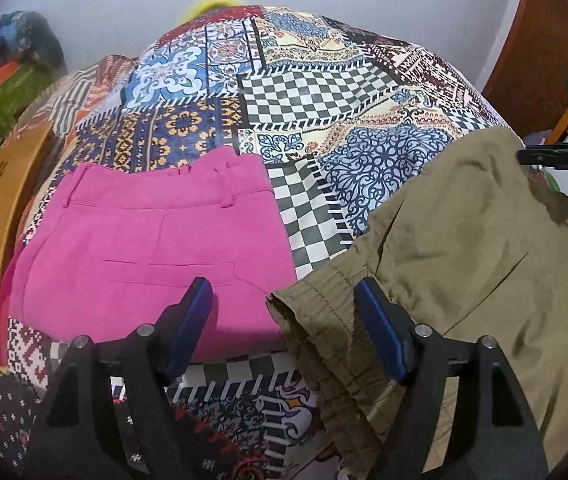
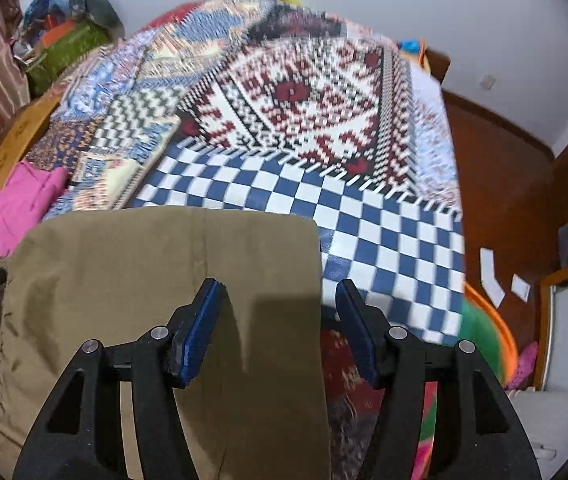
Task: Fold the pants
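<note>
Khaki pants [image 1: 463, 248] lie folded on the patterned tablecloth [image 1: 303, 96], at the right of the left wrist view, elastic waistband toward me. My left gripper [image 1: 284, 292] is open above the gap between the khaki waistband corner and folded pink pants [image 1: 144, 240]. In the right wrist view the khaki pants [image 2: 144, 272] fill the lower left, with a straight right edge. My right gripper [image 2: 278, 292] is open and empty, straddling that right edge above the cloth. The right gripper also shows at the far right of the left wrist view [image 1: 563, 158].
The table is covered by the patchwork tablecloth [image 2: 363, 220]. A wooden chair back [image 1: 0, 200] stands at the left. A pile of coloured bags [image 1: 8, 80] sits at the far left. An orange and green basket [image 2: 487, 340] is on the brown floor at the right.
</note>
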Motion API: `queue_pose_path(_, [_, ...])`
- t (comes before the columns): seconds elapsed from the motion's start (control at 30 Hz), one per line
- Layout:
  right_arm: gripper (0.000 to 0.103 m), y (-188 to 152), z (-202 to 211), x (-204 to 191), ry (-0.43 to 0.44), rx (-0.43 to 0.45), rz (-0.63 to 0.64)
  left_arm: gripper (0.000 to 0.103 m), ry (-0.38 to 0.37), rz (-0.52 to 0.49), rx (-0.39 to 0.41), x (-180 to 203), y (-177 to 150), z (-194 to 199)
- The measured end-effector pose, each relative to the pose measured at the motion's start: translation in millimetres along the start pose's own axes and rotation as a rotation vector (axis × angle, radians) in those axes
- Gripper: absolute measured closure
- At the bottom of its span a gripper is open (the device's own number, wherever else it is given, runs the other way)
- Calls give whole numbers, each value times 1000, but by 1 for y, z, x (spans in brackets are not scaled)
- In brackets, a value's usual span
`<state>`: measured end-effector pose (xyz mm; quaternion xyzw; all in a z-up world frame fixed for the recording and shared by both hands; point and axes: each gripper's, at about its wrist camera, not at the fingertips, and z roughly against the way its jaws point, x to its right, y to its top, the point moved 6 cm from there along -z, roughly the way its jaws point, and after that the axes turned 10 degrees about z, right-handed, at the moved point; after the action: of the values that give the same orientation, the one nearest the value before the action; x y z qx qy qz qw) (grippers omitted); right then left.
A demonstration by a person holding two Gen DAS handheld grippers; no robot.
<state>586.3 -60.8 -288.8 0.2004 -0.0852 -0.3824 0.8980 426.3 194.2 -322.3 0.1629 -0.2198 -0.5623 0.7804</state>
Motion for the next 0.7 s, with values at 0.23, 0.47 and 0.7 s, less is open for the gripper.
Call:
queue_pose_path(0.23, [36,4,-14,-4,60,10,-27,28,-48,-6,3,7,5,-6])
queue_pose_path(0.47, [70,10,-12,-9,67,59,-6,43,-106,-3,-26,22,6,-18])
queue_pose_path(0.7, [91,10,-9,-8,74,93,-41,50,-105,-18,-11,22,1,-10])
